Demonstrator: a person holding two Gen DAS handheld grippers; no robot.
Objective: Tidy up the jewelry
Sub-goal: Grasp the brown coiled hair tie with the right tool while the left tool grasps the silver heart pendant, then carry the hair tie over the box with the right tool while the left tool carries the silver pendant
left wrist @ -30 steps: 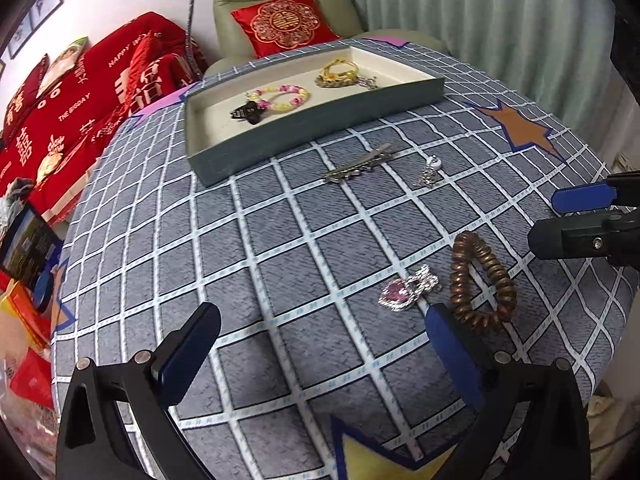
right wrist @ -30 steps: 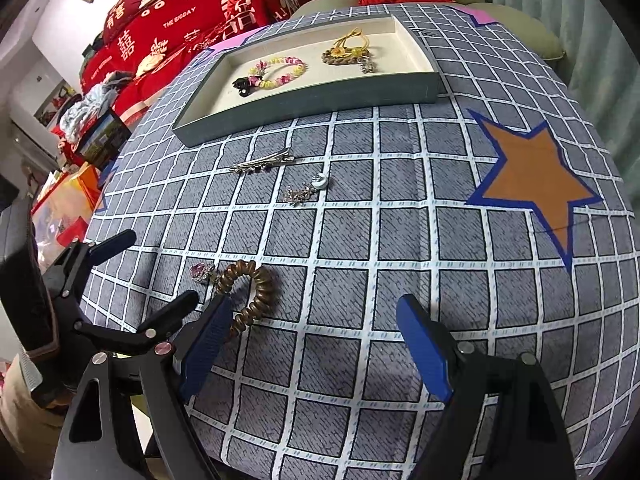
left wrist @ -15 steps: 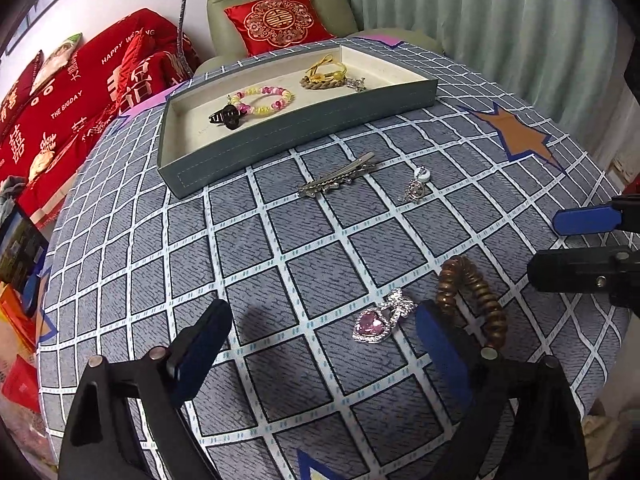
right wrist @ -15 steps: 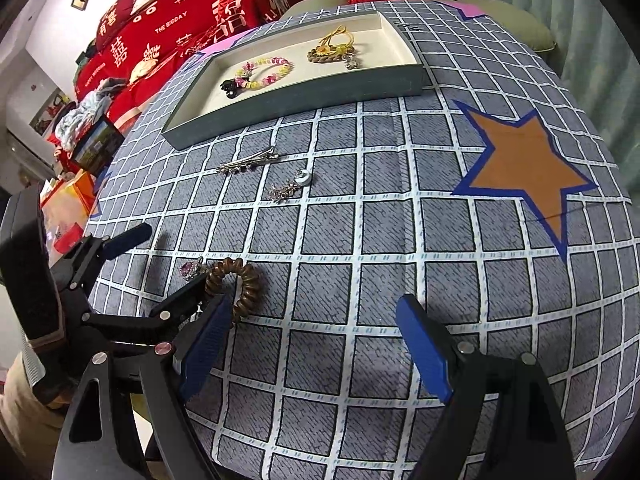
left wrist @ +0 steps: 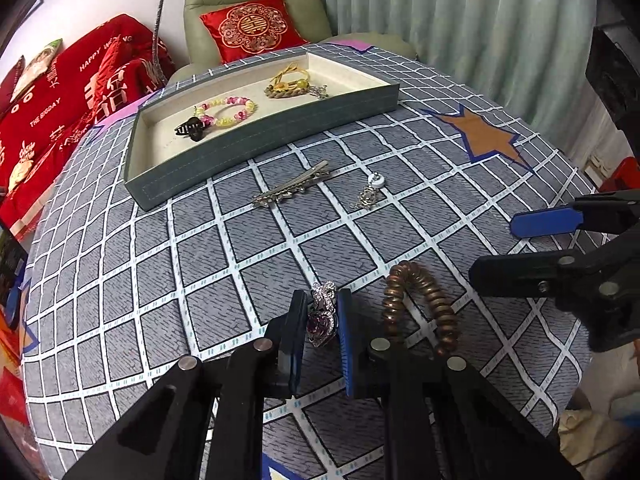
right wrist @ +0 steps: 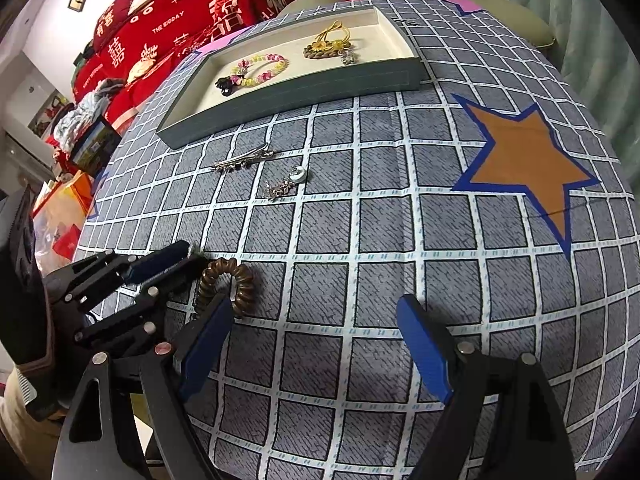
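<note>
My left gripper [left wrist: 322, 316] is shut on a silver brooch with a pink heart stone [left wrist: 322, 317] at the near edge of the table. In the right wrist view the left gripper [right wrist: 188, 258] hides the brooch. A brown spiral hair tie [left wrist: 420, 304] lies just right of it, also in the right wrist view [right wrist: 228, 284]. A silver hair clip [left wrist: 292, 189] and a small pearl charm [left wrist: 370, 192] lie mid-table. The grey tray [left wrist: 256, 140] at the back holds a beaded bracelet [left wrist: 226, 112], a black claw clip [left wrist: 190, 130] and a gold bracelet [left wrist: 292, 84]. My right gripper [right wrist: 316, 344] is open and empty over the cloth.
The round table wears a grey checked cloth with an orange star [right wrist: 524, 156] on the right. A chair with a red cushion [left wrist: 250, 26] and a red-covered sofa [left wrist: 60, 100] stand behind. Curtains [left wrist: 460, 20] hang at the back right. Bags [right wrist: 60, 216] lie on the floor at left.
My left gripper moved forward to the heart brooch and closed on it; it was open before. My right gripper stayed open and shifted slightly.
</note>
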